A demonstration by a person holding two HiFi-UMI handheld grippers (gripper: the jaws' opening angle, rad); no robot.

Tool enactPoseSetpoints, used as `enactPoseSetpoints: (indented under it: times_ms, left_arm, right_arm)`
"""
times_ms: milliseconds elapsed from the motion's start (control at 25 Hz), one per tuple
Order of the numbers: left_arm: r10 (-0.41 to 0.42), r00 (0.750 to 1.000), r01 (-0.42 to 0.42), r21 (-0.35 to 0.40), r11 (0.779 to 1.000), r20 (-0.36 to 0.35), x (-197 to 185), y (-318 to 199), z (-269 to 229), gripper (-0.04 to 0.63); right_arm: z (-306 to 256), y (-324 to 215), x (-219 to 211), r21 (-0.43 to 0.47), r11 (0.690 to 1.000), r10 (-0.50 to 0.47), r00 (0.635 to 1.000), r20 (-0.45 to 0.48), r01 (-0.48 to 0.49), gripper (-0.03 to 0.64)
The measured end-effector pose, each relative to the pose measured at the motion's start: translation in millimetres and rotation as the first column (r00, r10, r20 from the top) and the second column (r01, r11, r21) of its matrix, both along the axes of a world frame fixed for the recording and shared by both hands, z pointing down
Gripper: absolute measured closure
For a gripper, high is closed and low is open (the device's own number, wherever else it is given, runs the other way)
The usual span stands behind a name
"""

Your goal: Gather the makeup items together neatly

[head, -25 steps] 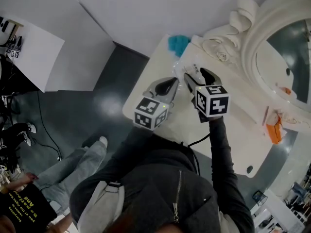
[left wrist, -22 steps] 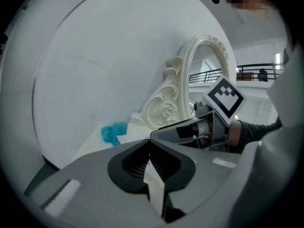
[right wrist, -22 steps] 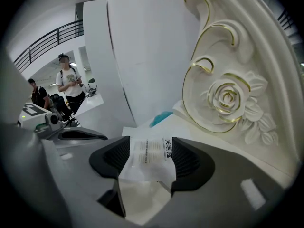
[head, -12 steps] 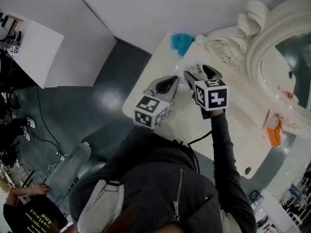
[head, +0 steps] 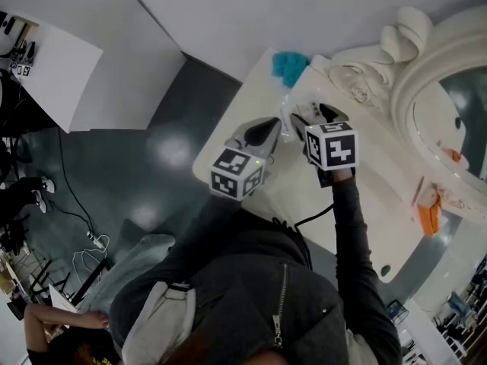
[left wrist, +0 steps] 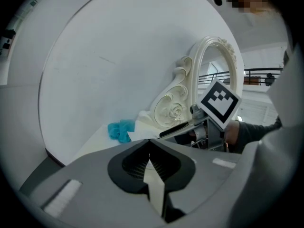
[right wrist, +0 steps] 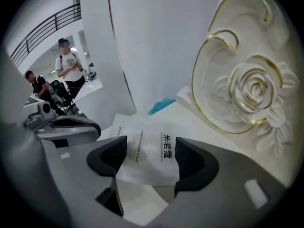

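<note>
A flat white sachet point(right wrist: 145, 144) with printed text lies on the white dressing table point(head: 365, 196). My right gripper point(right wrist: 151, 158) hangs just over it, pointing steeply down. Its jaws have just been opening and now stand wide, with the sachet showing between them and neither pad pressing on it. From the head view, the sachet point(head: 284, 120) lies between the right gripper point(head: 313, 115) and the left gripper point(head: 272, 126). My left gripper point(left wrist: 149, 152) is shut on nothing and hovers near the table's left end. A teal puff point(head: 289, 67) lies at the far corner.
An ornate white mirror frame point(right wrist: 247, 89) with a gold-edged rose stands close on the right of the sachet. An orange item point(head: 428, 211) lies further along the table by the mirror point(head: 449, 90). The table edge drops to grey floor on the left. Bystanders stand in the background point(right wrist: 69, 65).
My right gripper has dipped slightly toward the sachet. The left gripper has stayed put. The bystander at lower left of the head view has moved down toward the frame's edge.
</note>
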State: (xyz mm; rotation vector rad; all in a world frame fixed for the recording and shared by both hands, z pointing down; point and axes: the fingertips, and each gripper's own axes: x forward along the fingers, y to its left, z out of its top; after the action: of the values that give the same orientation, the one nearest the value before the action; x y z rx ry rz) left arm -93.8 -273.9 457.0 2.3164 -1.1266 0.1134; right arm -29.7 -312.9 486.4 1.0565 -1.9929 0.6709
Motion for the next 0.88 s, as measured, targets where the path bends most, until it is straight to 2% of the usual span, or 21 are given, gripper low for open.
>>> enactPoseSetpoints:
  times_ms: [240, 520, 880]
  left_arm:
    - [-0.005, 1.0, 0.005, -0.003, 1.0, -0.009, 1.7, 0.5, -0.6, 0.586]
    - [-0.004, 1.0, 0.004, 0.007, 1.0, -0.016, 2.0, 1.5, -0.6, 0.586]
    - [-0.01, 1.0, 0.01, 0.007, 1.0, -0.015, 1.2, 6.7, -1.1, 0.586]
  right_arm:
    - [1.5, -0.6, 0.3, -0.026, 1.0, -0.017, 0.998, -0.053, 0.016, 0.29]
    - [5.0, -0.1, -1.1, -0.003, 0.999, -0.038, 0.992, -0.123, 0.038, 0.309]
    - [-0.3, 7.9, -3.8, -0.024, 0.996, -0.083, 0.993, -0.089, 0.082, 0.461]
